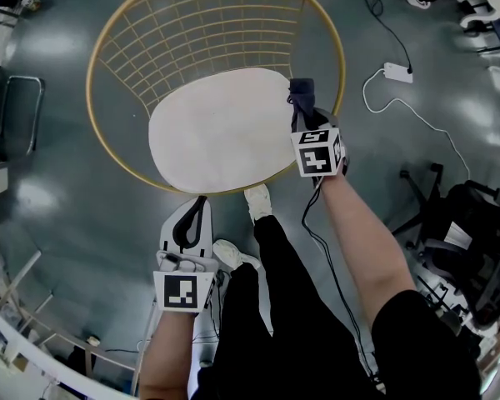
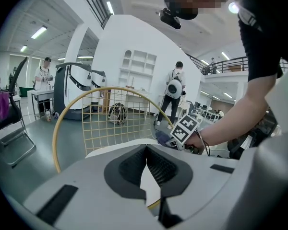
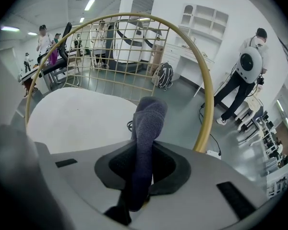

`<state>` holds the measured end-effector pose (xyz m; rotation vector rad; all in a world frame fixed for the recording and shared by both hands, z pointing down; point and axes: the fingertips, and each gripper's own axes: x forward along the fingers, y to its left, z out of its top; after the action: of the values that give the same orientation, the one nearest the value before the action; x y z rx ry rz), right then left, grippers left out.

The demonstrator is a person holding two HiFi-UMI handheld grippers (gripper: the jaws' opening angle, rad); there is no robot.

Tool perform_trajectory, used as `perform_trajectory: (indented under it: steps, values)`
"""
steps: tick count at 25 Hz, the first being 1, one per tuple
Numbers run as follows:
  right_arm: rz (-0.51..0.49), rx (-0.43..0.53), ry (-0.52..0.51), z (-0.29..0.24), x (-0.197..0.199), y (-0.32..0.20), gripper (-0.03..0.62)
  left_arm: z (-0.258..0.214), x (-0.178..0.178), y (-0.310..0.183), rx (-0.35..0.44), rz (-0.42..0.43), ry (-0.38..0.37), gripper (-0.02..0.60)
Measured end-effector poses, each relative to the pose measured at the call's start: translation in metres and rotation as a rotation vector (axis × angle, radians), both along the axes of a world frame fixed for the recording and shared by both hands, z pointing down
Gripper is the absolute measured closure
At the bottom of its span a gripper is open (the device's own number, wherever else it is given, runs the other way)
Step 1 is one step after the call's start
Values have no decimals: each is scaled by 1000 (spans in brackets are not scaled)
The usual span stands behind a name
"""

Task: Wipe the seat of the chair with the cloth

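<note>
The chair has a round gold wire frame [image 1: 108, 32] and a cream seat [image 1: 221, 127]. My right gripper [image 1: 303, 100] hangs over the seat's right edge, shut on a dark blue-grey cloth [image 3: 146, 128] that sticks up between its jaws. The same cloth [image 1: 301, 90] shows as a dark bundle in the head view. My left gripper [image 1: 193, 222] is held in front of the seat's near rim, above the floor, its jaws closed together with nothing between them. In the left gripper view the seat [image 2: 120, 145] lies just beyond the jaws.
The person's shoes [image 1: 258, 200] stand on the grey floor just before the chair. A white power strip [image 1: 397, 72] and cables lie at the right. A dark office chair [image 1: 467, 240] stands at the right edge. People [image 2: 174, 92] stand in the background.
</note>
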<state>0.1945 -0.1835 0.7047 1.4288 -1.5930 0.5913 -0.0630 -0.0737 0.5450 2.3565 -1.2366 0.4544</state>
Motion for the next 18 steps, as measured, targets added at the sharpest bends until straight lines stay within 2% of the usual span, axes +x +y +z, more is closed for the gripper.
perform_trajectory:
  steps: [7,12,18]
  values:
    - [-86,71,-64,-20,-49,-15,526,-2,-29,5,26,-18,-25,569]
    - [-185,113,-138,-32,-111,-30,525,-5,-55,8,9,-86,-15,569]
    - [-272,114,-246,-33,-171,-47,526,-5,-71,11,11,-131,-53,569]
